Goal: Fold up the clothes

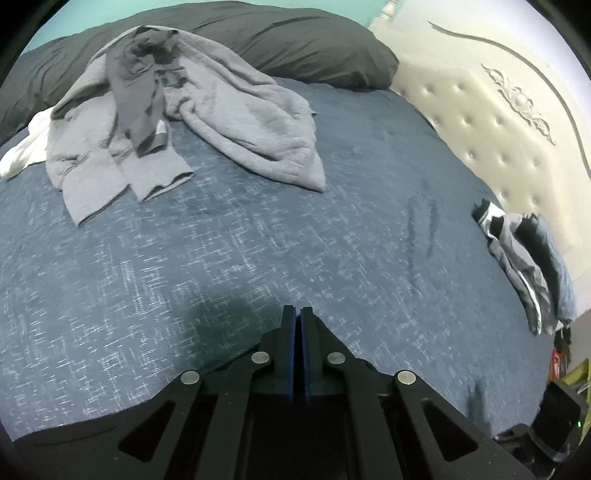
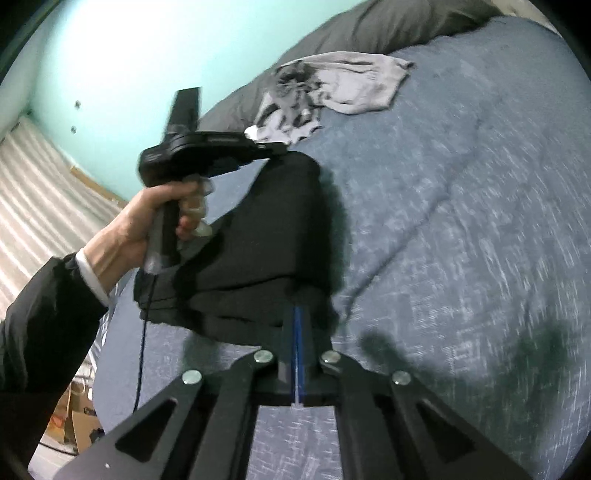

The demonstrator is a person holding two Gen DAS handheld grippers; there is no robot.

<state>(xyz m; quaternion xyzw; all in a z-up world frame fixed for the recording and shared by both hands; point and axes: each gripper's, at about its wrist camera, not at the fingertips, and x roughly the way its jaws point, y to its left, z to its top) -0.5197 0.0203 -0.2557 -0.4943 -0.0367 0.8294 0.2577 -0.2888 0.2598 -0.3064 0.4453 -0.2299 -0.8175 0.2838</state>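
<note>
Right hand-held gripper (image 2: 297,314) clenched on black garment (image 2: 258,236), left hand-held gripper (image 1: 297,314) clenched (empty) above bedspread (image 1: 258,258), left hand (image 2: 147,221) gripping handle

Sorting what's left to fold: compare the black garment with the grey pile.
The black garment is dark; the grey pile is pale. The black garment is held by the right gripper; the grey pile lies crumpled, untouched, by the pillow. Both are over the bed.
</note>
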